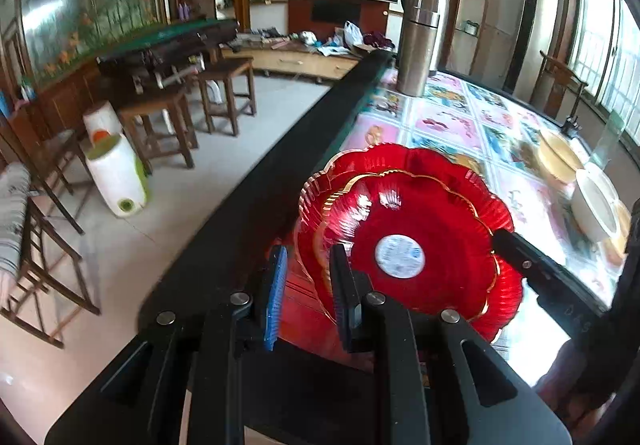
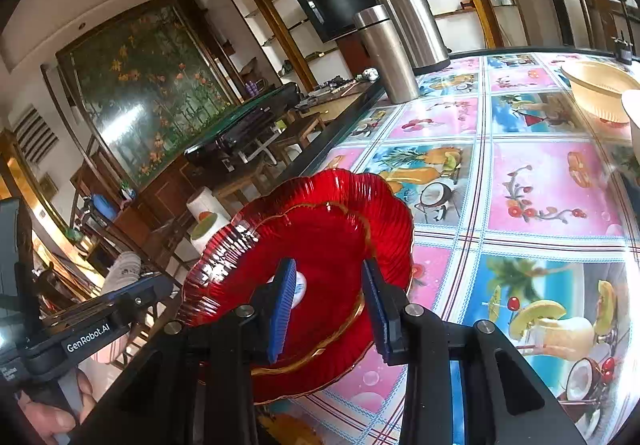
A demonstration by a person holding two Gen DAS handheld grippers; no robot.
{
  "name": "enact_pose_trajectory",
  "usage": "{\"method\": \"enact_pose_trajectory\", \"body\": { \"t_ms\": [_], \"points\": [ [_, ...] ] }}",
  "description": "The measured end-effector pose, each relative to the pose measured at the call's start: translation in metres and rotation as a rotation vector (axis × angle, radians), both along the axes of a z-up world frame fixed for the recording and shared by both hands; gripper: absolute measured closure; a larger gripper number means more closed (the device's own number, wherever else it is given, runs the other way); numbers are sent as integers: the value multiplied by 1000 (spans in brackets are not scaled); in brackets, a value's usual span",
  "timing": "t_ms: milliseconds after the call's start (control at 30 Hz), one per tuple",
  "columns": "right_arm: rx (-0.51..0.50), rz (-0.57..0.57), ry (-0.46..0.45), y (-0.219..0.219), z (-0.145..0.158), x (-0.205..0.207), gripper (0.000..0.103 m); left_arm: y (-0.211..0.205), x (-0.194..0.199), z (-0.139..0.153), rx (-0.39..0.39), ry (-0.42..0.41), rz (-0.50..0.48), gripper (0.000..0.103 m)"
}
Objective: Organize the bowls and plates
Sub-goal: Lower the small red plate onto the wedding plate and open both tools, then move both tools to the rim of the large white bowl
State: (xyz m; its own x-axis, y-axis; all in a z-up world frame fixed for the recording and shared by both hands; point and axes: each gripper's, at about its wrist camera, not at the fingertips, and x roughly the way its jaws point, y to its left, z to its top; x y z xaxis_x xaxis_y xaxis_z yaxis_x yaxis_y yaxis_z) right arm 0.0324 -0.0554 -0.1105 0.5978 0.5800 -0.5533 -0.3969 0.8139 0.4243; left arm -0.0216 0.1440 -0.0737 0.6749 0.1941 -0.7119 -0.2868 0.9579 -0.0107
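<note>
Two red plates sit nested, the smaller red plate [image 1: 416,241] inside the larger red plate [image 1: 360,165], at the lower centre of both frames, close to the dark tabletop edge [image 1: 280,181]. The left hand-held gripper [image 1: 308,285] has its fingers apart, straddling the near rim of the plates without clamping it. The right hand-held gripper [image 2: 328,305] is also spread, one finger over the smaller plate's well and the other at its rim; whether it touches is unclear.

Judging by this, the plates are stacked and the step in hand is settling or releasing them; the next move likely calls for fetching the bowls. A cream bowl [image 1: 558,159] and a white bowl [image 1: 596,205] wait at the right of the left wrist frame, well apart from the plates.

The patterned tabletop [image 2: 540,189] between them lies open. Two steel flasks [image 2: 384,53] stand at the far end, out of the way. The stack's nearness to the edge warrants care.
</note>
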Motion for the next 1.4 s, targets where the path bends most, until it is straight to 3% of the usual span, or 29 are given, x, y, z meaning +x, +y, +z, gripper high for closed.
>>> {"method": "enact_pose_trajectory", "body": {
  "t_ms": [67, 267, 433, 600, 733, 767, 833, 1033, 1133, 1233, 1400],
  "points": [
    [12, -14, 3, -4, 0, 1, 59, 1, -2, 3, 38, -11, 10, 83],
    [109, -45, 42, -22, 1, 7, 59, 12, -5, 9, 29, -26, 35, 83],
    [116, -50, 44, -23, 2, 8, 59, -4, -7, 13, 53, -38, -8, 83],
    [123, -49, 46, -23, 2, 8, 57, -26, -8, 18, 83, -53, -62, 54],
    [133, -55, 44, -26, 3, 7, 55, -42, -8, 26, 77, -72, -106, 52],
    [129, -70, 40, -28, 3, 6, 48, -45, -9, 27, 75, -75, -115, 52],
    [144, -88, 39, -36, 4, 6, 46, -57, -8, 31, 67, -78, -150, 50],
    [181, -217, -15, -103, 14, -1, 43, -110, 1, 40, -15, -57, -321, 41],
    [185, -319, -30, -156, 16, -7, 36, -142, 12, 42, -60, -28, -410, 37],
    [194, -422, -24, -213, 17, -15, 33, -176, 30, 42, -124, 21, -507, 37],
    [202, -521, 34, -294, 20, -23, 30, -219, 69, 42, -208, 97, -574, 37]
  ]
}}
